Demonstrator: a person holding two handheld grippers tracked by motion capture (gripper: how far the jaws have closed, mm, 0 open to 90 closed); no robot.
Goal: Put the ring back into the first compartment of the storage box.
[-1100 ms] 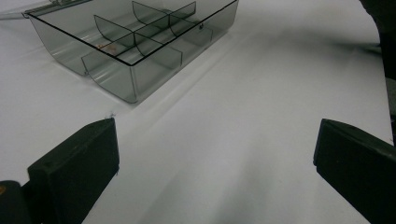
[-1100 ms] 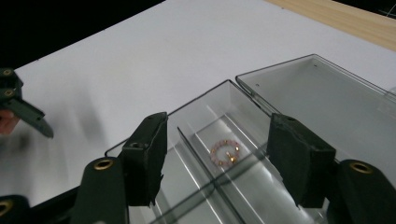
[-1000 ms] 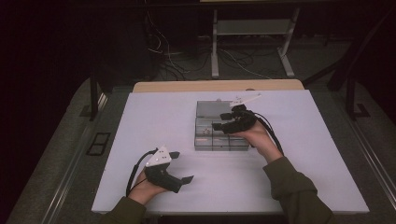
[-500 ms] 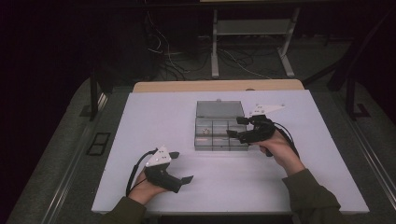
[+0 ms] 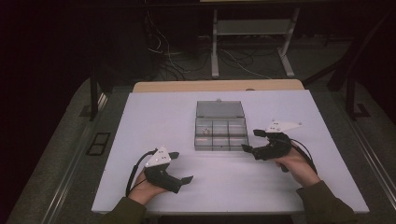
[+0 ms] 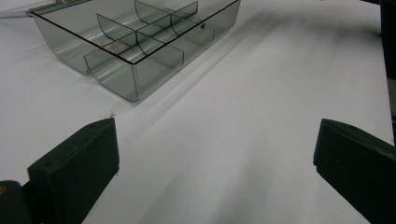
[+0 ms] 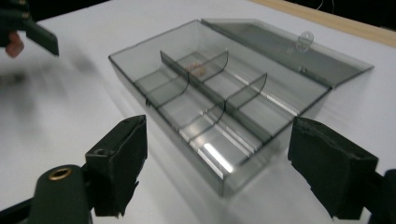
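1. Compartment box (image 5: 220,133) of smoky clear plastic sits in the middle of the white bench (image 5: 140,121), nearer the far edge than my side.
2. Its hinged lid (image 5: 220,108) lies swung open and flat on the bench behind the tray, with a small clasp tab at its far edge.
3. Dividers split the tray into 6 cells, 2 rows of 3.
4. 1 small pale, pinkish item (image 7: 196,68) lies in a cell on the left of the box as the high view shows it; I cannot tell what it is.
5. My right fingers (image 5: 252,141) are just beside the box's right near corner, pointing toward it, apart from the plastic.
6. These right fingers are spread wide and have just been opening further; nothing sits between them, though in the right gripper view the box's near corner lines up in the gap farther off.
7. My left fingers (image 5: 181,167) rest low over the bench near its front edge, left of the box and well apart from it.
8. Those left fingers are spread wide too, with bare white bench between them in the left gripper view.
9. A cable loops back from each tool toward my wrists.
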